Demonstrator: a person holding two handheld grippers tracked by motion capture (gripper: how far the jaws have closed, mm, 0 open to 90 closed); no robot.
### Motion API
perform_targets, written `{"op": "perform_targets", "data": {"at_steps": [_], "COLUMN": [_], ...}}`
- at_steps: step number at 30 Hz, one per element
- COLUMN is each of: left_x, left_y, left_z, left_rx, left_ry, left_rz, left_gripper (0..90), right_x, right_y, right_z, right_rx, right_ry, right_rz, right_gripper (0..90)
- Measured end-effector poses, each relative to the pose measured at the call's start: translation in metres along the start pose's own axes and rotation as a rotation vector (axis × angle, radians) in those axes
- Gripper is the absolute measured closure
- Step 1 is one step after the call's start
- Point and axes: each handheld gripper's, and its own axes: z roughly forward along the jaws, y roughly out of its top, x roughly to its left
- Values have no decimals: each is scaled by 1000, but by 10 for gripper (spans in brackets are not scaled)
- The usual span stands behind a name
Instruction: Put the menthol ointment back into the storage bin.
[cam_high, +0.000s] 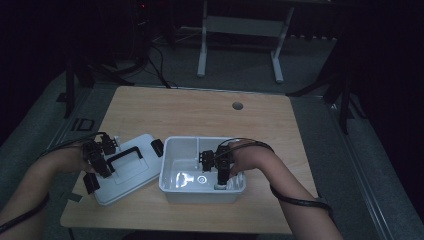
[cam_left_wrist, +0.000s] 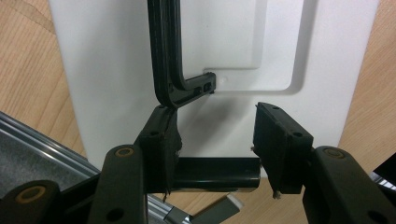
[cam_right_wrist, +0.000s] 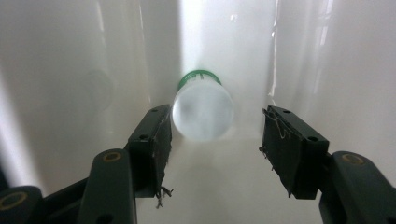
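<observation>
Bottle (cam_right_wrist: 202, 114) w/ green cap sits in white bin (cam_high: 170, 165), right gripper (cam_right_wrist: 215, 140) jaws apart, holding nothing.

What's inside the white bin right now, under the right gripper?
In the white bin a small white bottle with a green band lies between the right gripper's open jaws, untouched by the pads. The high view also shows a bright patch on the floor; the hand covers the near right corner.

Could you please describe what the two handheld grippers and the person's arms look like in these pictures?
Both the left gripper and the right gripper are black, each with two blocky rectangular pads on jointed links fixed by brass-coloured pins. Frayed threads hang from the right gripper's pads. A black cable loops around the right forearm, another trails by the left. The forearms are bare, with no sleeves in view.
</observation>
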Motion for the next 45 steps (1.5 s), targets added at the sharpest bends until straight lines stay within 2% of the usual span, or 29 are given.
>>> {"op": "perform_targets", "data": {"at_steps": [5,6,7,10,11,14,15,17,18,19,21,22,23,25,26,27,28,30,31,35,37,39,42,45], "left_x": [0,0,-1,0,0,0,0,0,0,0,1,1,1,3,8,10,10,10,10,9,9,8,8,6], "left_y": [-1,-1,-1,-1,-1,-1,-1,-2,-2,-2,-2,-2,-1,-2,-3,-3,-3,-2,1,8,11,12,15,17], "left_z": [0,0,-1,-1,-2,-3,-4,-3,-3,-3,-2,-2,-2,-2,-1,-1,-1,1,3,4,4,5,6,8], "left_rx": [-3,-3,-6,-6,-7,-8,-10,-14,-14,-14,-11,-11,-10,-14,-42,-50,-50,-45,-36,-41,-34,-31,-9,3], "left_ry": [0,0,-1,-1,0,2,2,1,1,1,0,0,0,-7,-22,-22,-22,-21,-8,-2,8,3,-2,-7], "left_rz": [2,2,-1,0,-2,-2,2,2,2,1,2,2,-2,-6,-33,-42,-42,-46,-34,-28,-13,-25,-5,9], "left_gripper": [495,495,495,495,495,496,496,500,501,501,501,502,502,502,502,503,506,506,508,534,551,581,607,649], "right_x": [-1,-1,-1,0,0,-1,-2,-2,-2,-2,-3,-3,-4,-4,-4,-3,-3,-2,-2,-2,-1,0,2,3], "right_y": [-13,-13,-20,-28,-37,-47,-57,-70,-70,-82,-94,-94,-105,-110,-119,-122,-122,-131,-133,-142,-145,-147,-151,-155], "right_z": [-26,-26,-35,-44,-51,-56,-59,-59,-59,-57,-50,-50,-42,-38,-28,-24,-24,-10,-6,5,10,15,23,30], "right_rx": [-41,-41,-59,-78,-86,-87,-93,-97,-97,-104,-92,-92,-85,-82,-83,-80,-80,-58,-54,-56,-52,-42,-32,-22], "right_ry": [-22,-22,-28,-38,-51,-69,-92,-93,-93,-98,-93,-93,-80,-70,-52,-45,-45,-31,-29,-6,-1,7,28,18], "right_rz": [12,12,19,28,36,57,72,94,94,115,139,139,162,171,183,189,189,199,203,237,245,242,251,264], "right_gripper": [403,403,391,378,365,355,337,318,318,296,261,261,213,200,176,176,176,162,162,162,162,163,163,163]}}
